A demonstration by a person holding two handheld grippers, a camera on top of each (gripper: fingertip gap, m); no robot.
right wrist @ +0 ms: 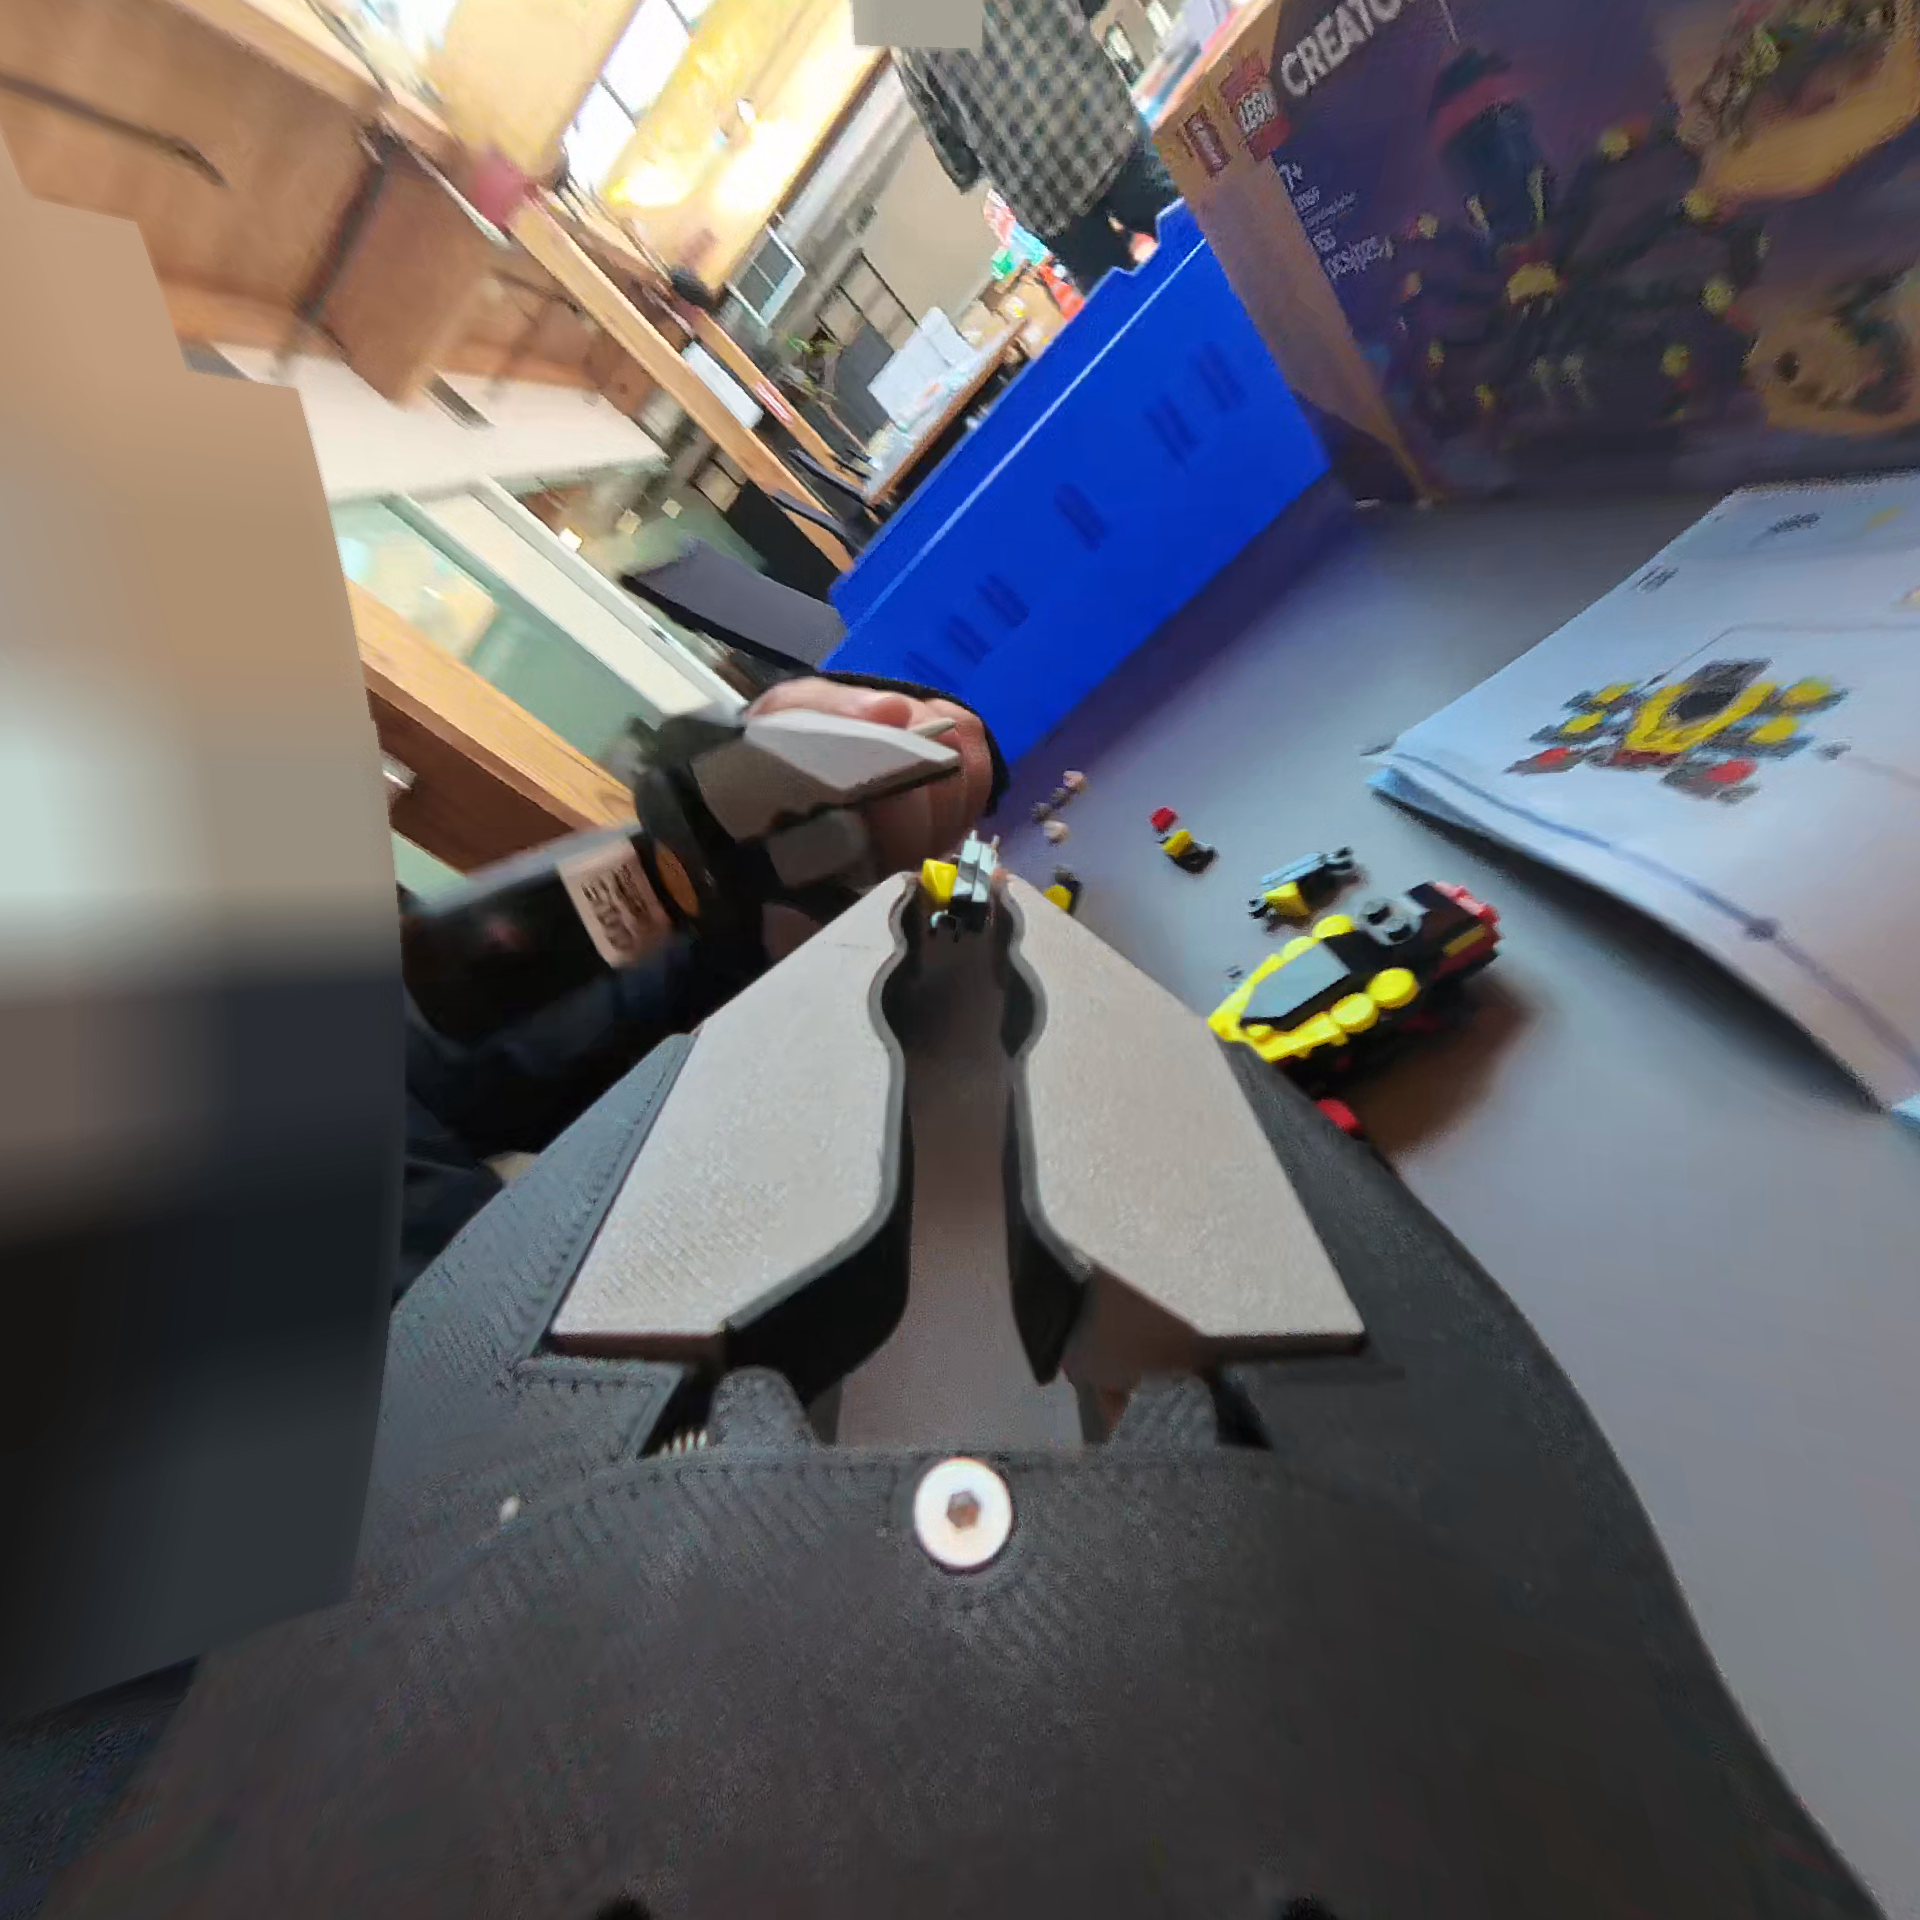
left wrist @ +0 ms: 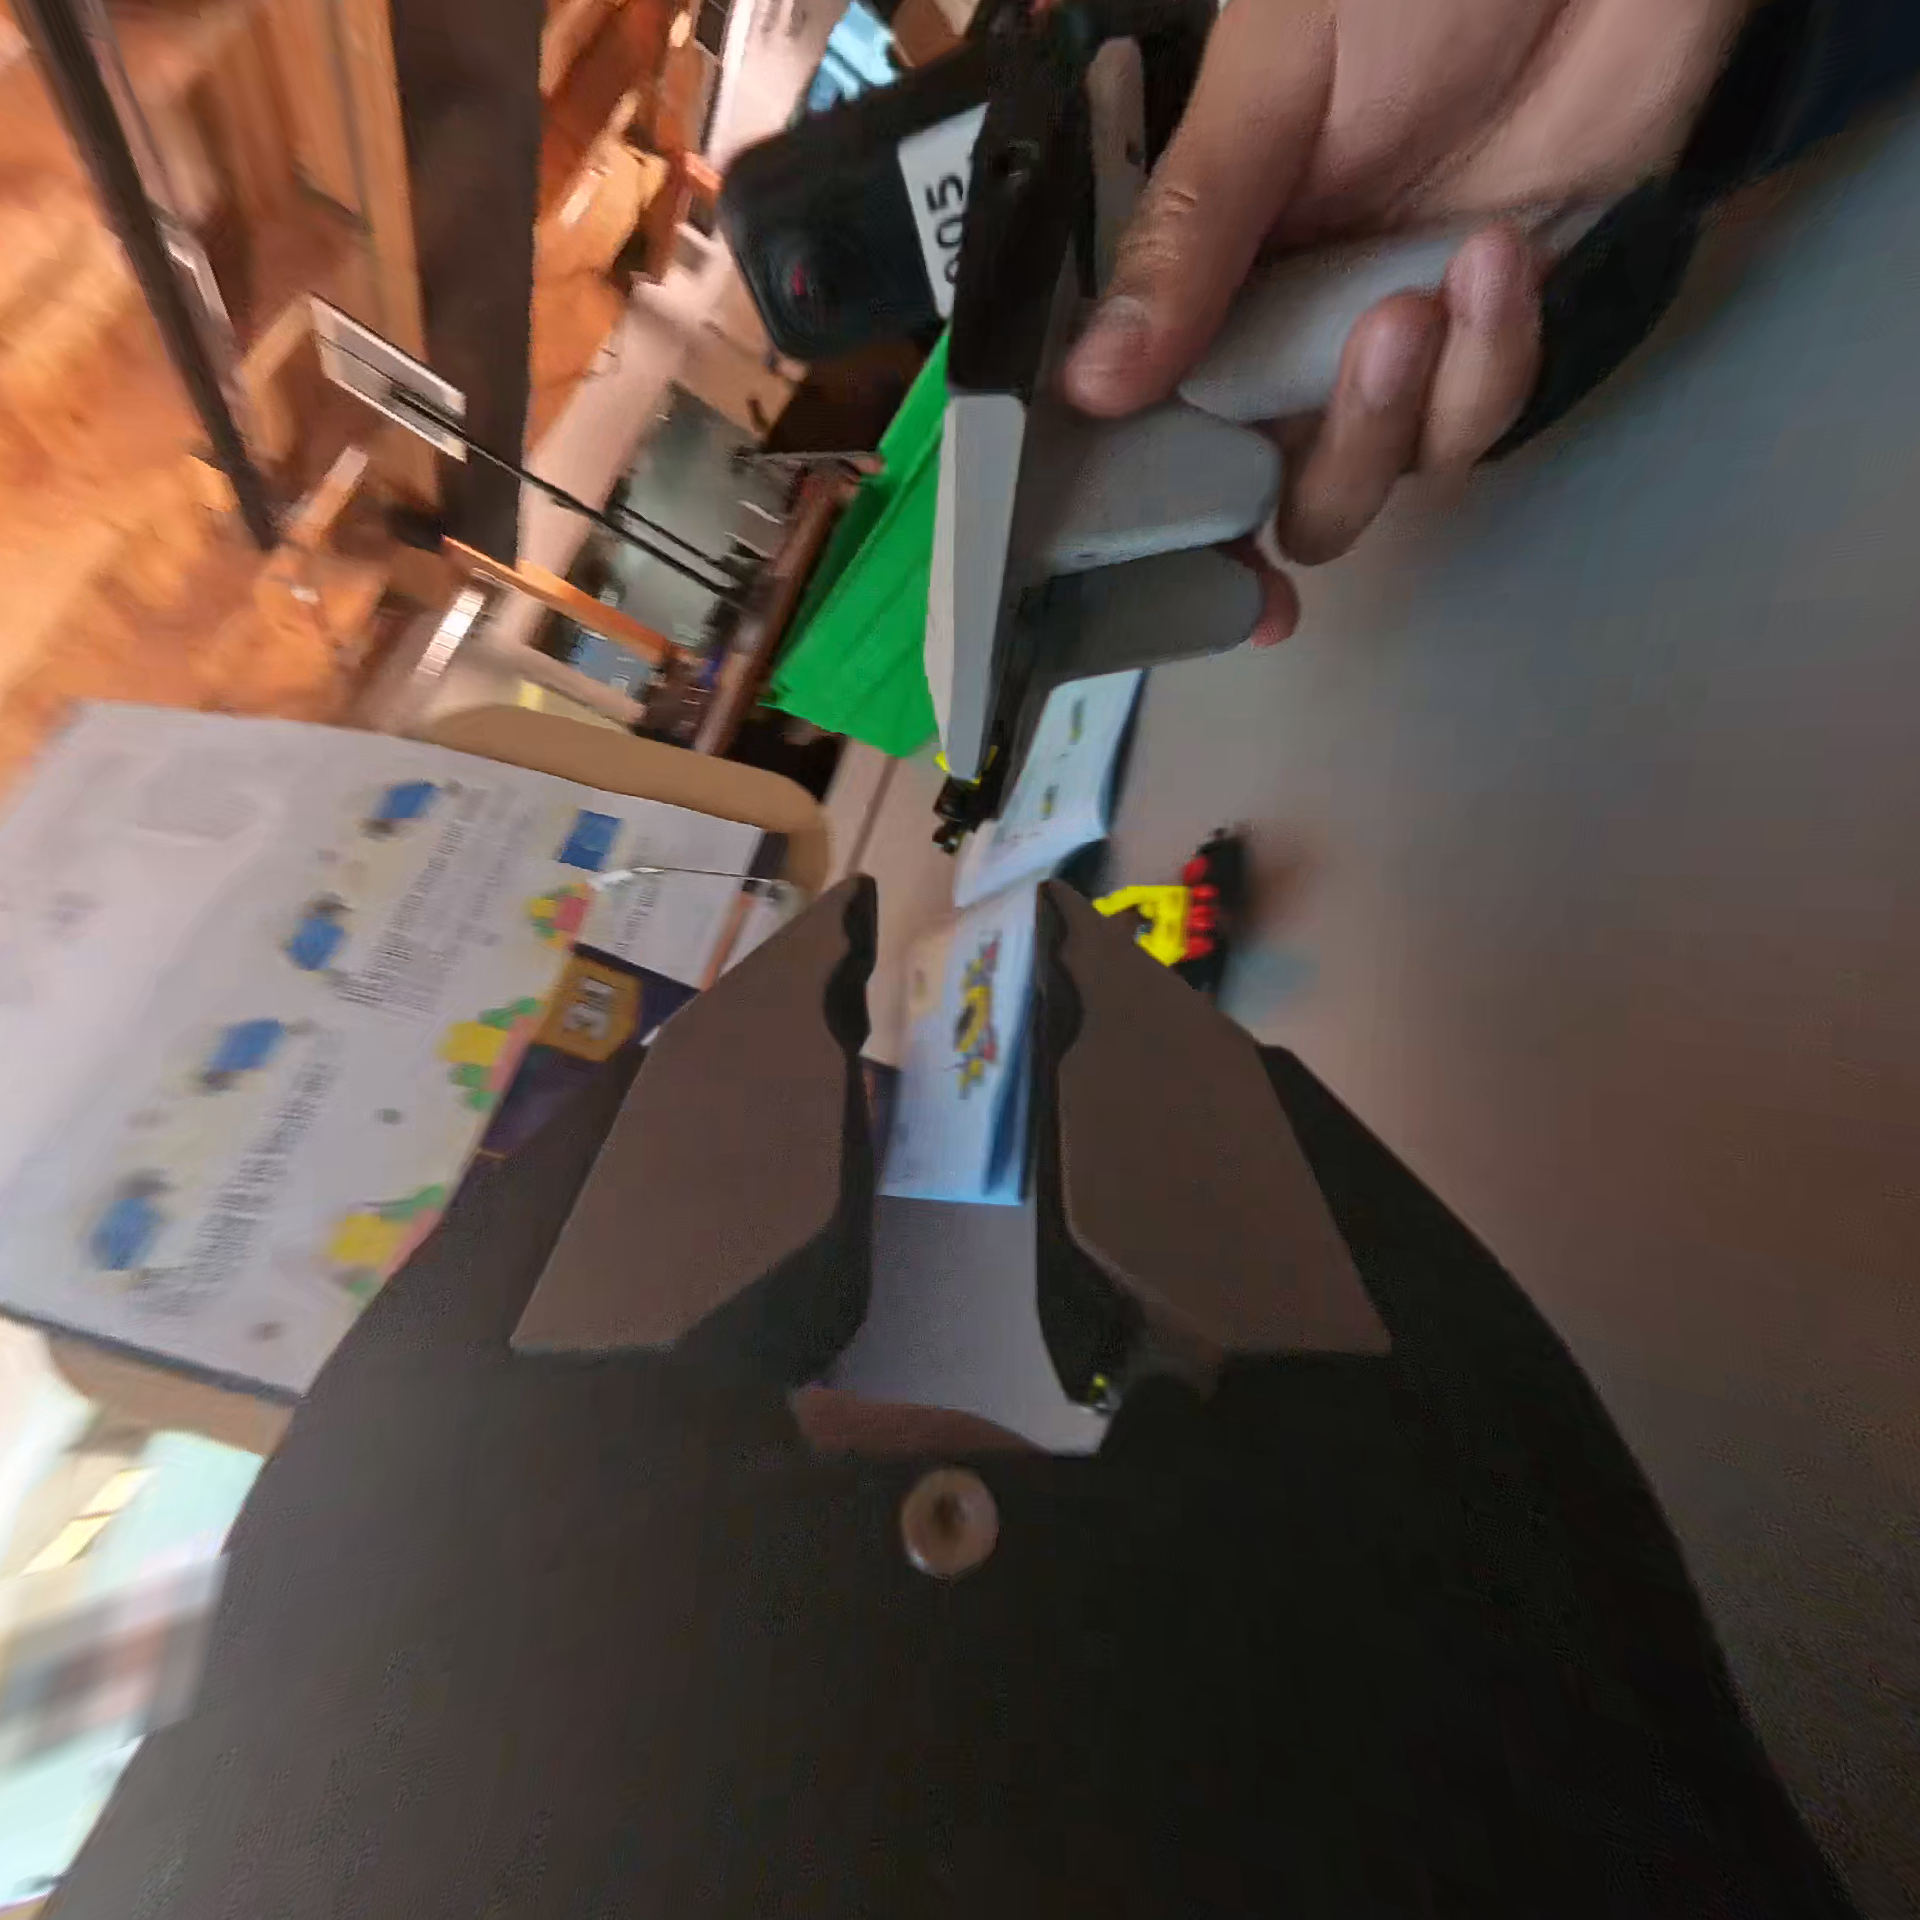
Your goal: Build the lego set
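Note:
My right gripper (right wrist: 961,899) is shut on a small yellow, grey and black lego sub-assembly (right wrist: 961,883), held above the dark table. The same gripper shows in the left wrist view (left wrist: 961,821), pointing down with the piece at its tips. My left gripper (left wrist: 956,914) is open and empty, raised above the table close to the right one; its grey fingers (right wrist: 831,753) show just left of the held piece. A partly built yellow, black and red lego car (right wrist: 1351,977) sits on the table to the right and also shows in the left wrist view (left wrist: 1184,925).
Loose lego pieces (right wrist: 1179,836) (right wrist: 1299,878) lie behind the car. An open instruction booklet (right wrist: 1662,748) lies at the right. The lego box (right wrist: 1610,239) stands at the back right beside a blue bin (right wrist: 1070,520). A person's hand (left wrist: 1351,208) holds the right gripper.

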